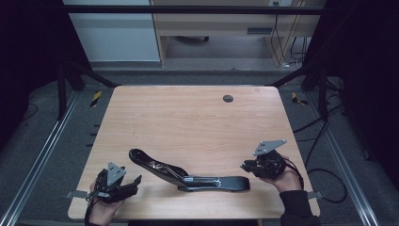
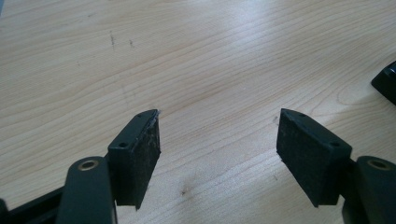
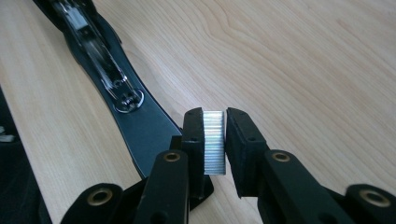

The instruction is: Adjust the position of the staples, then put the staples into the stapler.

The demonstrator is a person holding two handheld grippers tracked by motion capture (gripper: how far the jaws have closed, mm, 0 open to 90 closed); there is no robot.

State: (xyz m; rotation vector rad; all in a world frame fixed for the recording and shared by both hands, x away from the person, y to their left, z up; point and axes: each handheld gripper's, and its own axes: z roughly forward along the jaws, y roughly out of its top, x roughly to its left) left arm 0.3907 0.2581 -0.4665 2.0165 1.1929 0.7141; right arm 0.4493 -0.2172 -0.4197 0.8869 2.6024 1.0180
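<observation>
Staple strip (image 3: 214,142), silvery and ribbed, is pinched between the two pads of my right tool (image 3: 215,144), held just above the near end of the opened black stapler (image 1: 188,173). The stapler lies flat on the wooden surface (image 1: 197,117), its arm swung wide so the metal magazine channel (image 3: 95,51) faces up. My left tool (image 2: 217,140) rests spread, holding nothing, near the stapler's far tip. I judge loading is in hand: next I must line the strip up with the channel and lower it in. The channel looks empty, though I cannot be sure.
</observation>
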